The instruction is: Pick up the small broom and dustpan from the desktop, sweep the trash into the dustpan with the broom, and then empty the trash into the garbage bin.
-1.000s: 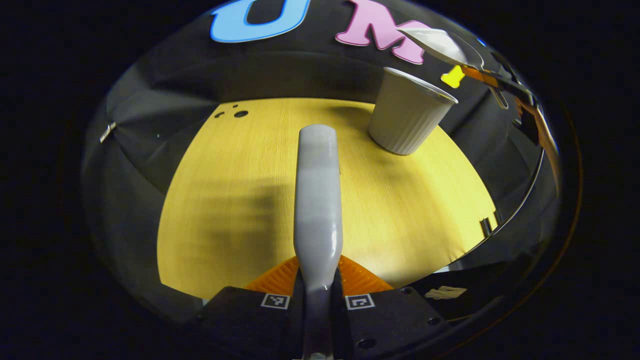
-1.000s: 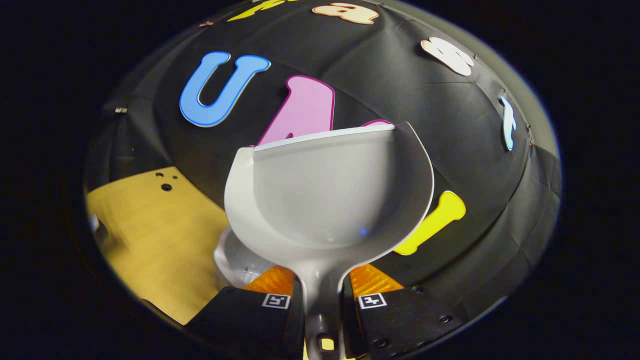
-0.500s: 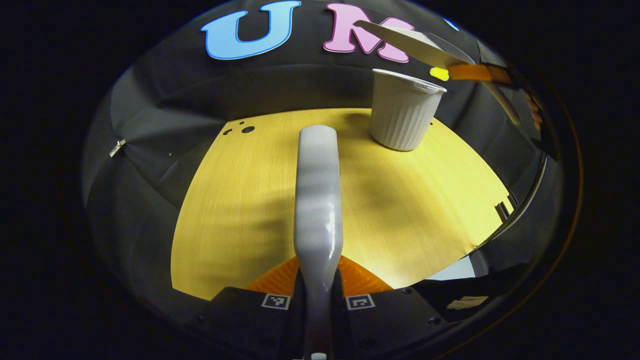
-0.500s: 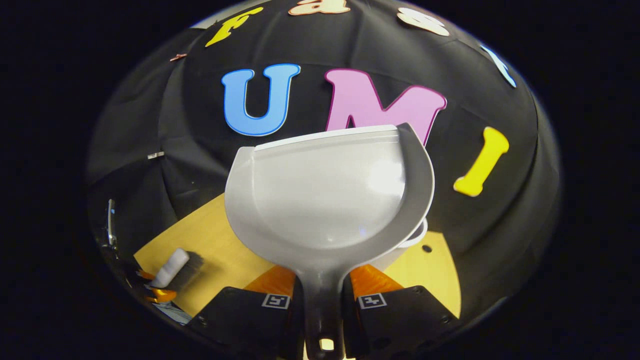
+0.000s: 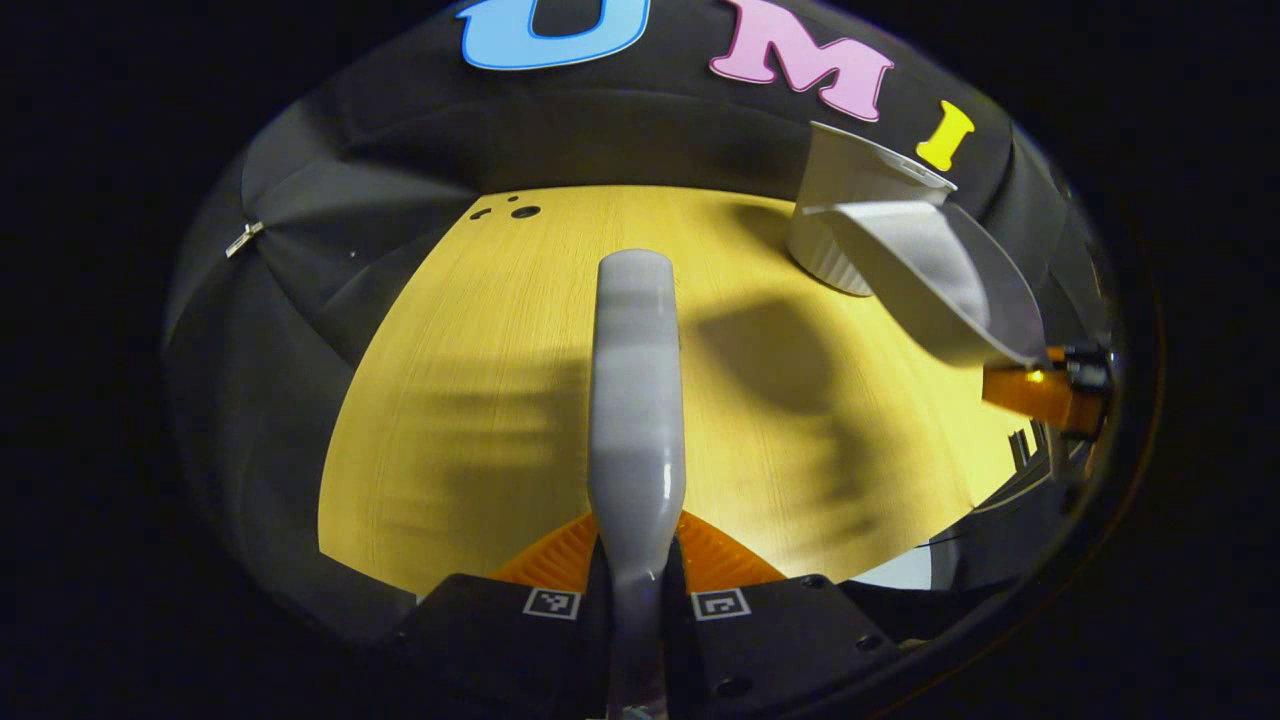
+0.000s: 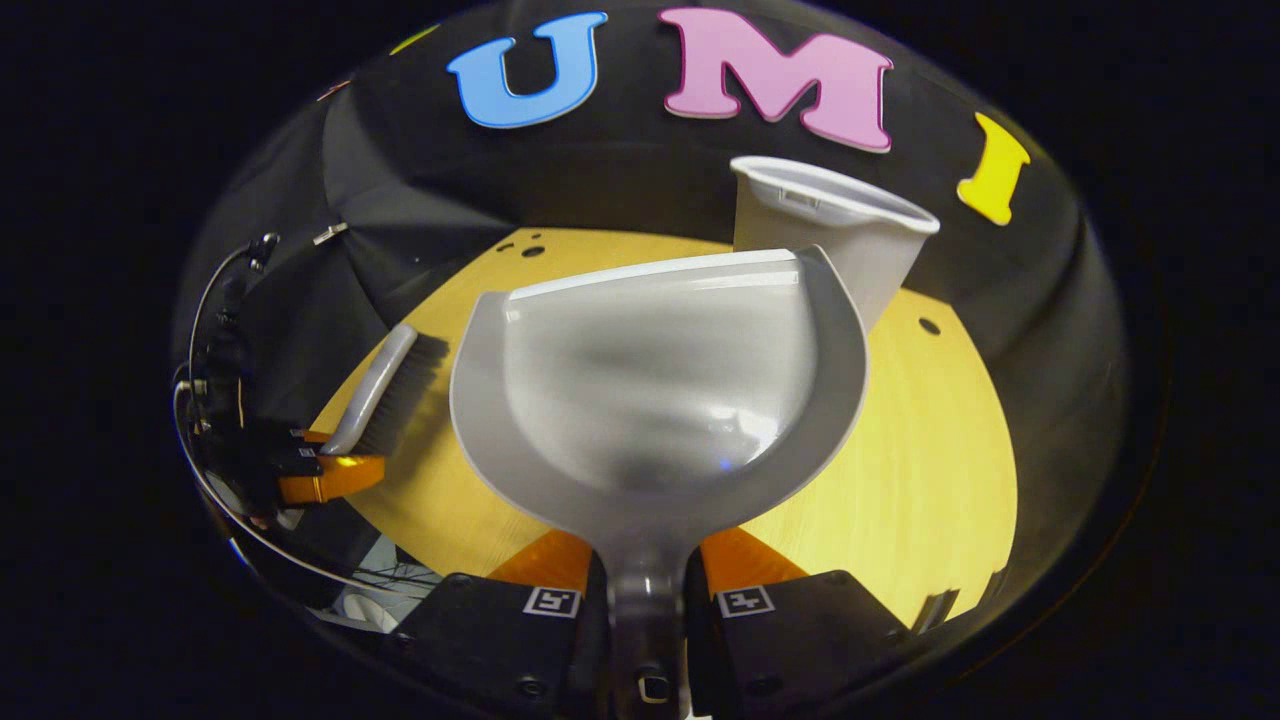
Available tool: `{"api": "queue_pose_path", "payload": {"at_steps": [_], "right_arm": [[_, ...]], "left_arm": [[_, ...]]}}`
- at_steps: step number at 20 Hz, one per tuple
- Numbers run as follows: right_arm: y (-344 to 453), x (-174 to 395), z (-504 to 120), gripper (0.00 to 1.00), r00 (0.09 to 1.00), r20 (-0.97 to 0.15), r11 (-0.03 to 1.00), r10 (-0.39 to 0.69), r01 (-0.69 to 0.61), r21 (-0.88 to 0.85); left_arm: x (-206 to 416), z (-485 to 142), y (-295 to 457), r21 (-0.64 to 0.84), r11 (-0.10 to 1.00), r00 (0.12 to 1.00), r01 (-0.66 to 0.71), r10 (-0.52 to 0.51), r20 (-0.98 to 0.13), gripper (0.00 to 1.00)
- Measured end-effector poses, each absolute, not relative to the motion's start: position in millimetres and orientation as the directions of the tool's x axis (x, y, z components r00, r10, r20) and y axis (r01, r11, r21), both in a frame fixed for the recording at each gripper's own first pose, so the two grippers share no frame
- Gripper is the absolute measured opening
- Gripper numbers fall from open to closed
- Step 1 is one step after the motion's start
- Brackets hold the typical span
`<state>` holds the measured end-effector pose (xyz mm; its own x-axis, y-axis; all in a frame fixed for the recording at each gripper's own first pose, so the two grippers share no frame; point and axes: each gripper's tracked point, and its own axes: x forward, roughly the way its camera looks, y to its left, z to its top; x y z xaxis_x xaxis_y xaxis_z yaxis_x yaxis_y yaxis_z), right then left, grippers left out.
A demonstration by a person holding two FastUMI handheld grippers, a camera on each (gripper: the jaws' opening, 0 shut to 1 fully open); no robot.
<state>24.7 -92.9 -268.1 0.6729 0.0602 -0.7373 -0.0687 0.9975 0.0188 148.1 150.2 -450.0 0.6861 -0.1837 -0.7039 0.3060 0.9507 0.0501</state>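
— What is in each of your hands here?

— My left gripper [image 5: 636, 590] is clenched on the handle of the small broom [image 5: 636, 380], which runs up the middle of the left gripper view over the yellow desktop [image 5: 480, 400]. My right gripper [image 6: 648, 600] is clamped on the stem of the dustpan [image 6: 655, 390], whose scoop fills the centre of the right gripper view and looks bare, with no trash that I can see.

— And the garbage bin?

— It stands upright on the desktop, upper right of both frames [image 6: 850, 235]. In the left gripper view the dustpan [image 5: 930, 275] hangs in front of it at the right edge, mouth turned toward the bin [image 5: 850, 190]; whether they touch I cannot tell.

— Why hold the broom off to one side?

— In the right gripper view it sits at the left edge [image 6: 385, 385], bristles down, well apart from the pan. I judge that keeps it out of the way while the pan works at the bin, with the emptying at or near its end.
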Motion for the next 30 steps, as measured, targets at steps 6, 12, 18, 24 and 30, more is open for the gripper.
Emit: {"api": "queue_pose_path", "payload": {"at_steps": [6,12,18,24,30], "right_arm": [[-97,15,-324,0.35,0.561,-0.822,0.995,0.093,-0.069,0.065],[-103,34,-359,0.35,0.510,-0.857,0.997,0.075,-0.032,0.068],[-105,45,-379,0.35,0.448,-0.891,0.993,0.072,0.048,0.105],[-96,44,-378,0.37,0.432,-0.898,0.991,0.081,0.059,0.118],[-85,47,-365,0.52,0.462,-0.880,0.986,0.112,0.055,0.155]], "left_arm": [[175,-470,141,-0.005,0.965,0.645,0.262,-0.179,-0.743,0.25],[190,-495,138,-0.011,0.971,0.587,0.241,-0.155,-0.794,0.26],[194,-503,134,0.099,0.948,0.529,0.303,-0.081,-0.845,0.27],[187,-512,138,0.122,0.940,0.522,0.320,-0.067,-0.851,0.29],[184,-498,142,0.099,0.948,0.546,0.302,-0.087,-0.833,0.39]]}}
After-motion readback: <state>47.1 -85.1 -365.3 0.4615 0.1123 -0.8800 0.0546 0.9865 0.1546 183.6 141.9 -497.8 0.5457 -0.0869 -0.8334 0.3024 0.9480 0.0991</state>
